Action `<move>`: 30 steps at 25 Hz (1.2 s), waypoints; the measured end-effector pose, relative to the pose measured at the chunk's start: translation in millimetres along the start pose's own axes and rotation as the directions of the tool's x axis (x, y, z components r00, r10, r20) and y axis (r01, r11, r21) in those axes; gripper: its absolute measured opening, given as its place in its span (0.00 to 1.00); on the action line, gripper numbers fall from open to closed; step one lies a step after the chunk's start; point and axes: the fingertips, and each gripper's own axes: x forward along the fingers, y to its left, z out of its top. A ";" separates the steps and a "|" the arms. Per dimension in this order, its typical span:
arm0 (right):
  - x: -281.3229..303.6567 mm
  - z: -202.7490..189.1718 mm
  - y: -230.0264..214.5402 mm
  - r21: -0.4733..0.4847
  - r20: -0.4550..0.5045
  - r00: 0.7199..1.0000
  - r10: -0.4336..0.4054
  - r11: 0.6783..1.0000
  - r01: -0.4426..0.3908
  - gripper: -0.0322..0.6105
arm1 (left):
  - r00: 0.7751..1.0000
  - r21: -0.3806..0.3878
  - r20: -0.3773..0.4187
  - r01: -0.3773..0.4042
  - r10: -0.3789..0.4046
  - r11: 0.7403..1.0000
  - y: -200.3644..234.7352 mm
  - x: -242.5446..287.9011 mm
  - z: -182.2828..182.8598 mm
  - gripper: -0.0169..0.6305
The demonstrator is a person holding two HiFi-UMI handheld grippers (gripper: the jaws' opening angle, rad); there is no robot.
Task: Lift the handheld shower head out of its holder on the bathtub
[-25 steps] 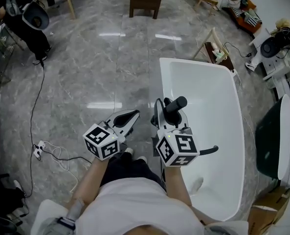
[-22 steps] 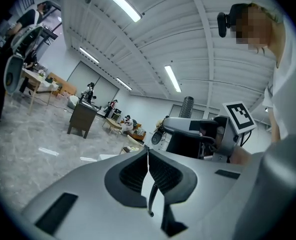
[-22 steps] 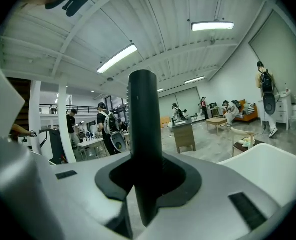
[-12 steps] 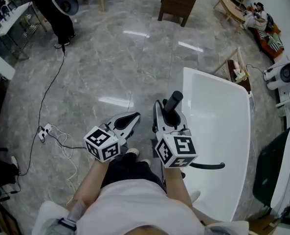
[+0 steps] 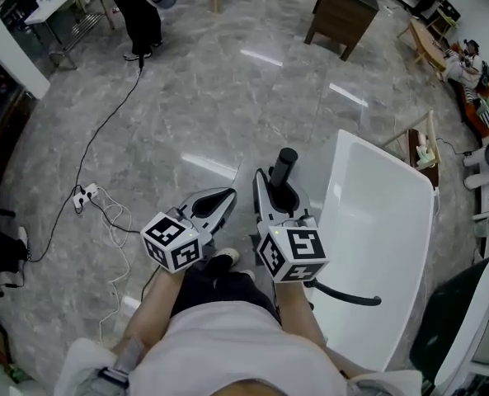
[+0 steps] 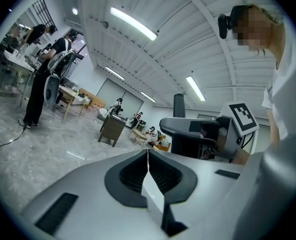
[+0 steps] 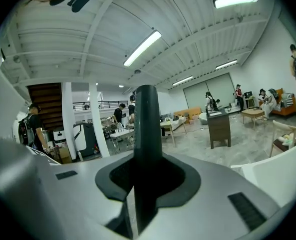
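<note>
Black cylindrical handheld shower head (image 5: 284,165): was clamped between the jaws of the right gripper (image 5: 279,192), just outside the left rim of the white oval bathtub (image 5: 336,165) (its black hose (image 5: 347,296) curved over the tub's near end). Left gripper (image 5: 215,202): jaws were together, nothing between them.

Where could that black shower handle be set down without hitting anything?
The white bathtub is bare inside. So is the grey floor between bathtub, dark cabinet and black cable. It is crowded around the power strip and the shoes.
</note>
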 end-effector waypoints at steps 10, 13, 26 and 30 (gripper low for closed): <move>15.2 -10.6 41.4 -0.028 -0.037 0.995 0.097 0.995 -0.098 0.21 | 0.998 -0.012 0.039 -0.051 0.051 0.999 12.1 -23.7 4.2 0.05; 14.1 -10.9 49.2 0.029 -0.025 0.992 0.126 0.992 -0.125 0.21 | 0.997 -0.011 0.044 -0.061 0.061 0.998 13.8 -30.7 4.1 0.05; 2.2 -5.2 46.6 0.053 0.007 0.990 0.140 0.989 -0.140 0.21 | 0.999 0.001 0.035 -0.037 0.037 0.999 -0.5 -22.5 3.0 0.05; 1.4 -2.7 39.3 0.053 0.014 0.990 0.141 0.988 -0.142 0.21 | 0.999 0.004 0.035 -0.033 0.032 0.999 -2.3 -13.2 3.7 0.05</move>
